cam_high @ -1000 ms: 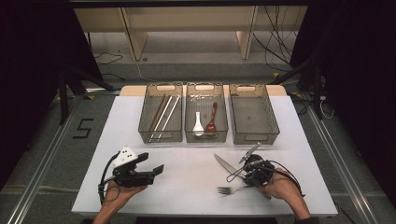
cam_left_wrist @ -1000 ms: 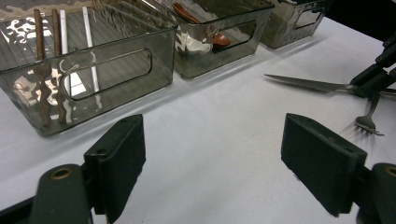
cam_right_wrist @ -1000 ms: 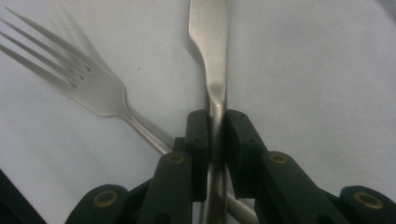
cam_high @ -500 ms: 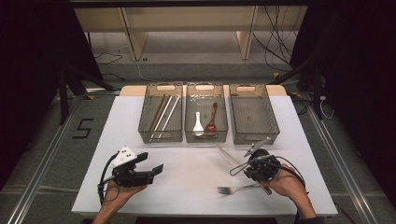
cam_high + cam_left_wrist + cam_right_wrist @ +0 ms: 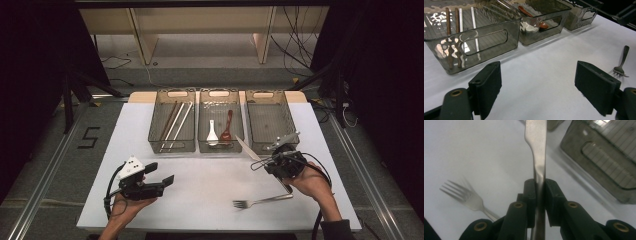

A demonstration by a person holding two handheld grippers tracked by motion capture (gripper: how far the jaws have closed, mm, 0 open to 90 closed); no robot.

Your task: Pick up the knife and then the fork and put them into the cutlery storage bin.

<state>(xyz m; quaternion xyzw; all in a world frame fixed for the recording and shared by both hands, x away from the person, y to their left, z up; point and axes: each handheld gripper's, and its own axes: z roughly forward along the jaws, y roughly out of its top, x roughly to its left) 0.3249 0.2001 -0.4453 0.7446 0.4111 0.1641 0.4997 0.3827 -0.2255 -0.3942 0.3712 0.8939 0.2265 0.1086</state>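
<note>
My right gripper (image 5: 264, 164) is shut on a steel table knife (image 5: 246, 147) and holds it above the white table (image 5: 200, 195), just in front of the bins. The blade points up and left toward the middle bin (image 5: 220, 146). In the right gripper view the knife (image 5: 536, 145) stands upright, pinched between the jaws of my right gripper (image 5: 539, 187). A steel fork (image 5: 260, 201) lies on the table near the front edge, below that hand. My left gripper (image 5: 160, 174) rests at the front left, open, with nothing between its pads (image 5: 486, 85).
Three clear grey bins stand in a row at the table's far side. The left bin (image 5: 155, 135) holds several chopsticks (image 5: 172, 122), the middle one a white spoon (image 5: 212, 132) and a brown spoon (image 5: 227, 125). The right bin (image 5: 287, 125) has nothing visible inside.
My right gripper has lifted the knife off the table and carried it up and toward the bins. The fork stays where it lay. The left gripper has not moved.
</note>
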